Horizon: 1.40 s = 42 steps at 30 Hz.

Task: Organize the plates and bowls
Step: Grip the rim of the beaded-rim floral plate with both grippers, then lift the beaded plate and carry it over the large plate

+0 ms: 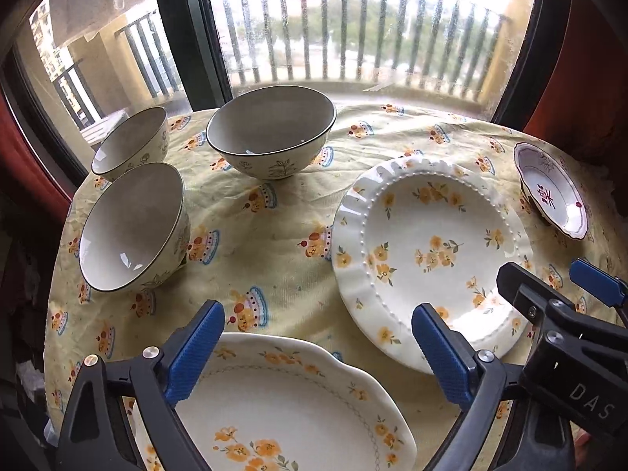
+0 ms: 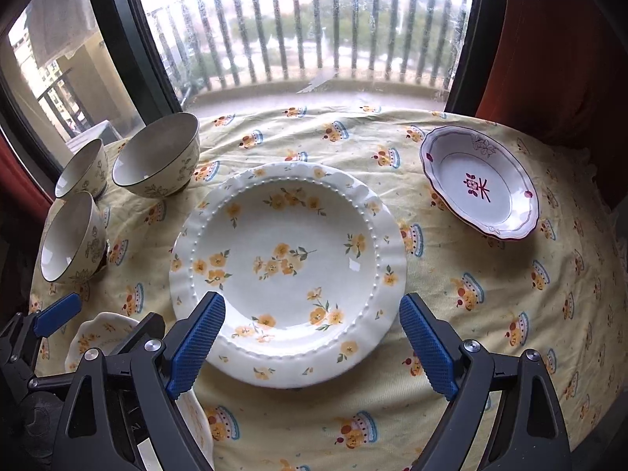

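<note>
Both blue-padded grippers, left [image 1: 318, 347] and right [image 2: 312, 339], hung with jaws apart and empty over a round table's yellow cake-print cloth [image 2: 490, 314]. The glossy white ceramic plate with yellow flowers and a ruffled, beaded rim [image 2: 288, 274] lay centre; it looked stiff, slick and breakable, best pinched at the near rim. Three cream glazed bowls [image 2: 157, 157] stood far left.

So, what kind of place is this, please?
Probably a home dining corner in an upper-floor flat: a table with a printed tablecloth stands by a window onto a railed balcony, with red curtains beside it.
</note>
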Available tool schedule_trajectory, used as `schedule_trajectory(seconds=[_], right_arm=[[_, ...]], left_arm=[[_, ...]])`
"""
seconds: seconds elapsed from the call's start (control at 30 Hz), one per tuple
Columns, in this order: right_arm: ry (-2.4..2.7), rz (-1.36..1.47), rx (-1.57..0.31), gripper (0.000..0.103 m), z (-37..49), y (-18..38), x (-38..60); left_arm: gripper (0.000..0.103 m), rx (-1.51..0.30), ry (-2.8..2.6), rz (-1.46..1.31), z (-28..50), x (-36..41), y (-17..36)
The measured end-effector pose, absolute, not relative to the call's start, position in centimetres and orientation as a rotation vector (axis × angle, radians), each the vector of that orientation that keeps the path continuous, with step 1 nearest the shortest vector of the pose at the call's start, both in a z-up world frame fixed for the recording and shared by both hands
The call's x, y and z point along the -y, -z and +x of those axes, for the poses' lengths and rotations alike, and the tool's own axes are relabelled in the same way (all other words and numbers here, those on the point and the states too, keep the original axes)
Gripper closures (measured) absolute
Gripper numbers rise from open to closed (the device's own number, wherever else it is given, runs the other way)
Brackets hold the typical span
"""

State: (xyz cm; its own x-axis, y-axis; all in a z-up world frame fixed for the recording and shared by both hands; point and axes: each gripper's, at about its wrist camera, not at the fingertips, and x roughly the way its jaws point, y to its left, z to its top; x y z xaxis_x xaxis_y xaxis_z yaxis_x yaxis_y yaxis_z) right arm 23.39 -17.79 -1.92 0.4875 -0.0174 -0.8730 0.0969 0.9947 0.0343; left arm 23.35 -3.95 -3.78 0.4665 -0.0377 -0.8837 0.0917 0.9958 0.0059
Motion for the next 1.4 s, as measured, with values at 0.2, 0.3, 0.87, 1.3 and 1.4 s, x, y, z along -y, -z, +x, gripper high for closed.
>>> schedule_trajectory(seconds=[0.2,0.3,0.87,1.3,1.4], right_arm=[[0.092,0.089,-1.058,0.011,25.8,3.0,20.3],[0.102,0.098,-1.069,0.011,27.0,3.8,21.2],[0.098,0.161,-1.143,0.024,30.9,8.5,22.5],[0.146,0.171,-1.174,0.029,29.1,8.4,23.5],[0.170,0.185,-1.188,0.029,27.9,8.3,24.2]], left_arm=[[0.011,-1.080,0.064,0.058,25.9,6.0,5.1],[0.014,-1.103,0.044,0.040,27.1,6.4,6.2],[0.029,-1.164,0.058,0.064,30.1,8.3,9.6],[0.030,-1.186,0.122,0.090,28.4,10.1,9.5],[0.030,-1.192,0.156,0.094,27.5,10.6,9.5]])
